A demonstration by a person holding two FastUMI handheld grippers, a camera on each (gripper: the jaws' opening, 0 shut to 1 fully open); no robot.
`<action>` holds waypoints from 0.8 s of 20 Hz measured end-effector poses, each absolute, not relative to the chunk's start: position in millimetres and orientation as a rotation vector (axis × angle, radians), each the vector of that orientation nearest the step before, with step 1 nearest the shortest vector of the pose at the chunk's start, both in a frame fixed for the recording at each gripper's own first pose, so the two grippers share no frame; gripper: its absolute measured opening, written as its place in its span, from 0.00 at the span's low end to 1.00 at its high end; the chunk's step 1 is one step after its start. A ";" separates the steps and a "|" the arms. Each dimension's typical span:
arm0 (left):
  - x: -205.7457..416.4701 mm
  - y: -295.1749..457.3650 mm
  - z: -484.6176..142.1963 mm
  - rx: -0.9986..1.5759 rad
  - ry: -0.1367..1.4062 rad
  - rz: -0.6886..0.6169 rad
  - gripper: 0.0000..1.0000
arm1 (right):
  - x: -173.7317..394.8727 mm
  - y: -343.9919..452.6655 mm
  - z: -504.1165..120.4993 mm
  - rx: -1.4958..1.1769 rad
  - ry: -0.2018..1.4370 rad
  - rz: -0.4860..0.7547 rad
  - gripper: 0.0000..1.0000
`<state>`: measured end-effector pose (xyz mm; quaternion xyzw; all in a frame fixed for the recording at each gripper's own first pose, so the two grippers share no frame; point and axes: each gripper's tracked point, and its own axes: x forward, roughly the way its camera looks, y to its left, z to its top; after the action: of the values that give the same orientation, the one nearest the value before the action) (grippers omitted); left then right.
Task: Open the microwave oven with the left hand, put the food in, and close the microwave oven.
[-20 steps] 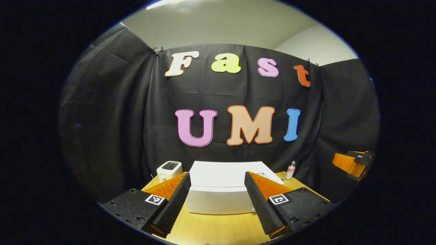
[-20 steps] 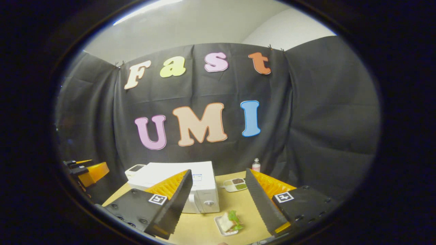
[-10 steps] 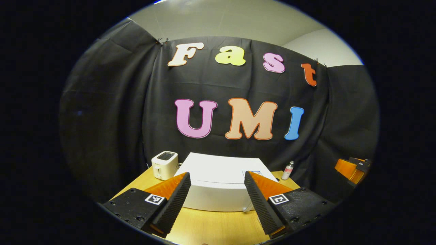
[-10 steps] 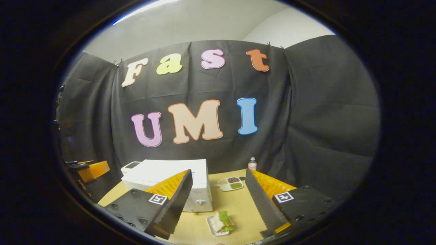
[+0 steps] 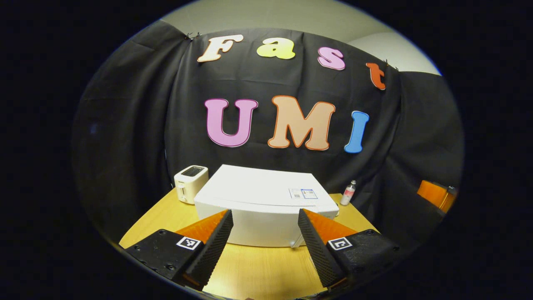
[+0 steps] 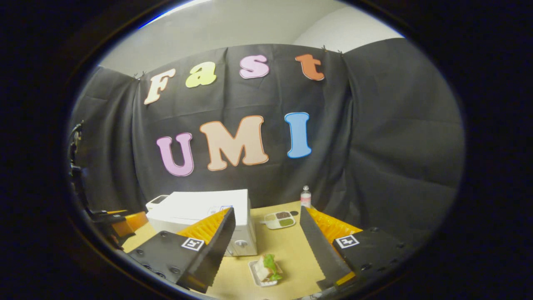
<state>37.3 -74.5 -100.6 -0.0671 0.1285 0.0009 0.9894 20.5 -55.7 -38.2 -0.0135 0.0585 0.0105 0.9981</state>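
Microwave (image 5: 266, 204) sits shut mid-desk (image 5: 258, 271), toaster (image 5: 190, 183) at its left. Left hand-held gripper (image 5: 263, 250) spread, w/ bare desk before the door; right hand-held gripper (image 6: 266, 246) spread above food tray (image 6: 264, 271).

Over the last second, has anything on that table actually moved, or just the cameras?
Just the cameras. The left gripper has tipped down toward the microwave, showing more of its top; the right gripper dipped slightly over the sandwich tray. Both sets of jaws stay open, holding nothing. Toaster, bottle and microwave door are unchanged.
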 end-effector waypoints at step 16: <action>83.7 -165.9 -239.6 -0.195 0.521 -0.237 0.95 | 9.5 -89.5 -60.3 -0.014 0.164 -0.114 0.92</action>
<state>83.7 -165.9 -239.6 -0.0962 0.2564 -0.1168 0.9546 9.5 -89.5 -60.3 -0.0070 0.0817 -0.0570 0.9950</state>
